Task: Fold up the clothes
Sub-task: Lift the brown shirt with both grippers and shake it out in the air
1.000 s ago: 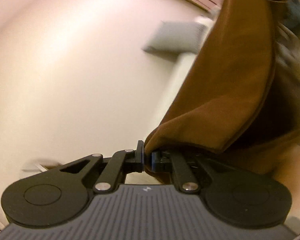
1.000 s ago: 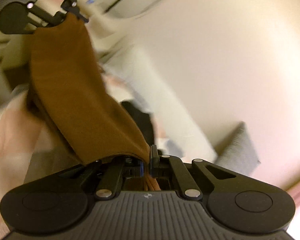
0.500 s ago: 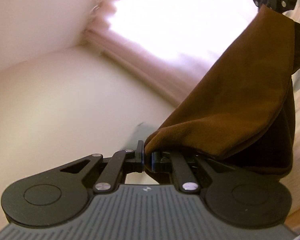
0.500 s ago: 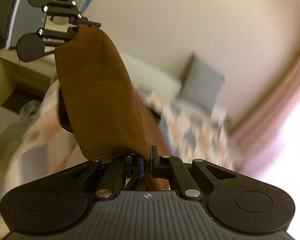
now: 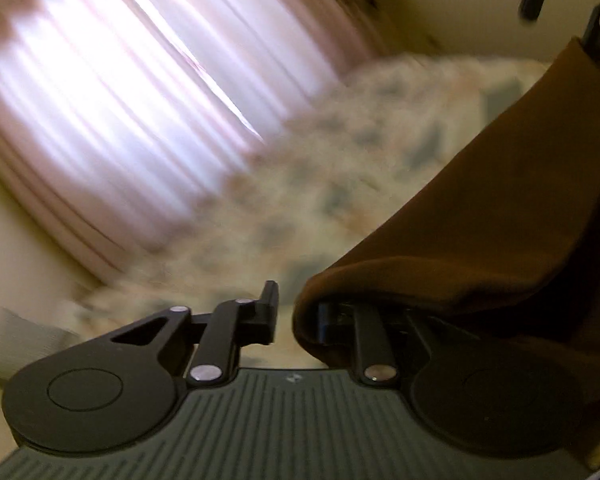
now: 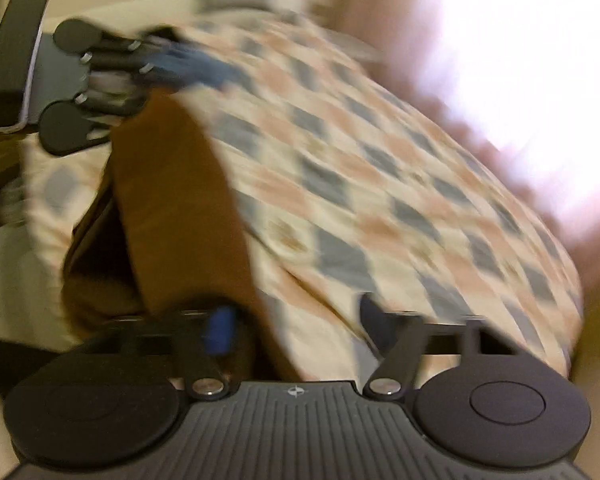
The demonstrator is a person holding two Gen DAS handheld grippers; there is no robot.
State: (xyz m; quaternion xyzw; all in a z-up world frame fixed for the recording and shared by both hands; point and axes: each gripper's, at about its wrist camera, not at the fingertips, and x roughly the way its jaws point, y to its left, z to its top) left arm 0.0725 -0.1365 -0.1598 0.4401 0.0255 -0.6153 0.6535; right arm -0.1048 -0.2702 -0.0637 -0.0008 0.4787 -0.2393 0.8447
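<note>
Both grippers have their jaws apart. On the left gripper (image 5: 286, 312) a gap shows between the fingers, and the brown cloth (image 5: 499, 208) is only draped over the inner finger, not pinched. The right gripper (image 6: 296, 320) is spread wider, and the cloth (image 6: 172, 200) hangs over its left finger the same way. So the cloth is slung between the two tools, resting on them, low above the checked bedspread (image 6: 379, 168). Both views are smeared with motion, so fine detail is lost. By my reckoning this is a release onto the bed. To do it well, the tools should go down together and level so the span lands flat, then slide out sideways from under the cloth, not lift, or the fingers will drag the edge and rumple it. The cloth looks soft and fairly thick, rust-brown, with a matt nap. It seems doubled, since a darker inner layer shows beneath the top one in both views, and its upper edge runs smooth from one gripper to the other. Behind the bed a pink curtain (image 5: 112, 100) glows with daylight.
</note>
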